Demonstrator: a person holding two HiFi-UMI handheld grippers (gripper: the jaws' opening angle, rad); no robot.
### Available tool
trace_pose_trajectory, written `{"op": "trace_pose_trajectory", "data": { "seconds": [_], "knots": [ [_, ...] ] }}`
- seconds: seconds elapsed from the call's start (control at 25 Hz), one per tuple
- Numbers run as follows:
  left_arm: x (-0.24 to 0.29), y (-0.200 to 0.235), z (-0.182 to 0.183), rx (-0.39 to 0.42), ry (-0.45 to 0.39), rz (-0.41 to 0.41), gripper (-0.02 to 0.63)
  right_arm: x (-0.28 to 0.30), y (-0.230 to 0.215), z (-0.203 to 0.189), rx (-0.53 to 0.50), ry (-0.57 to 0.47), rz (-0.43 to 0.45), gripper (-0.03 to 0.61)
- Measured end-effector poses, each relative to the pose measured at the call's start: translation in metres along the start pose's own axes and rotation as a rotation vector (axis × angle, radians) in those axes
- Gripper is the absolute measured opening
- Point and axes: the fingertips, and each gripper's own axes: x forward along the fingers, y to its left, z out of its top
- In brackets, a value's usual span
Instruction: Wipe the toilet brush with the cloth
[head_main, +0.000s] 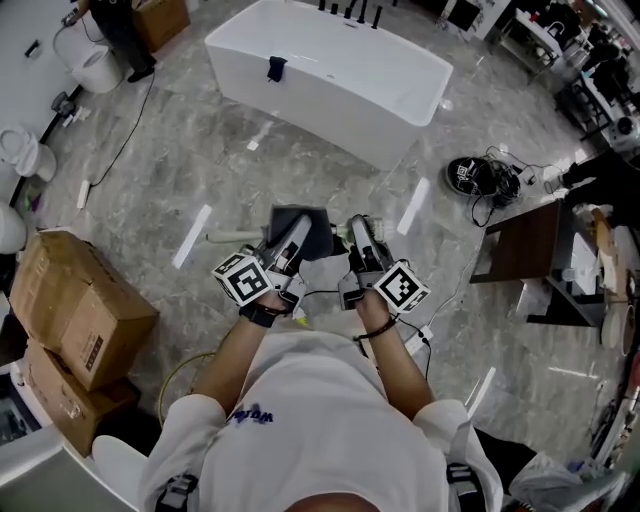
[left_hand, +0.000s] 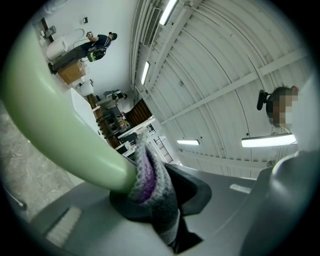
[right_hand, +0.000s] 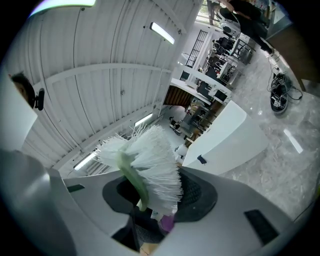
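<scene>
The toilet brush lies crosswise between my two grippers at chest height. Its pale green handle (head_main: 228, 237) (left_hand: 55, 120) sticks out to the left, and its white bristle head (right_hand: 150, 160) sits at the right. My left gripper (head_main: 297, 232) (left_hand: 150, 202) is shut on the cloth (head_main: 318, 235), which looks dark from above and grey and purple knitted (left_hand: 150, 185) up close. The cloth is wrapped round the handle. The brush's thin green stem is clamped just under the bristles by my right gripper (head_main: 358, 232) (right_hand: 150, 205), which is shut. The jaws hide the handle's middle.
A white bathtub (head_main: 330, 70) stands ahead on the marble floor. Cardboard boxes (head_main: 80, 320) are stacked at the left. A dark wooden table (head_main: 525, 245) and a tangle of cables (head_main: 480, 178) lie at the right. A person (head_main: 120, 30) stands at the far left.
</scene>
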Motion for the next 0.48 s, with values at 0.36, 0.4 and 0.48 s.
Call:
{"op": "trace_pose_trajectory", "data": {
  "seconds": [0.36,0.4,0.48],
  "knots": [
    [-0.0023,0.0015,-0.0003,-0.006,-0.013,0.001,0.074,-0.0025,-0.0032,0.0059,0.000,-0.011,-0.006,0.163],
    [-0.0019,0.0014,-0.0013,-0.006,-0.011,0.000,0.074,-0.0037,-0.0042,0.0066,0.001,-0.014,-0.008,0.163],
    [-0.0019,0.0023,-0.0017,-0.003,-0.009,-0.001,0.074,-0.0044,-0.0056,0.0078,-0.001,-0.018,-0.009,0.163]
  ]
}}
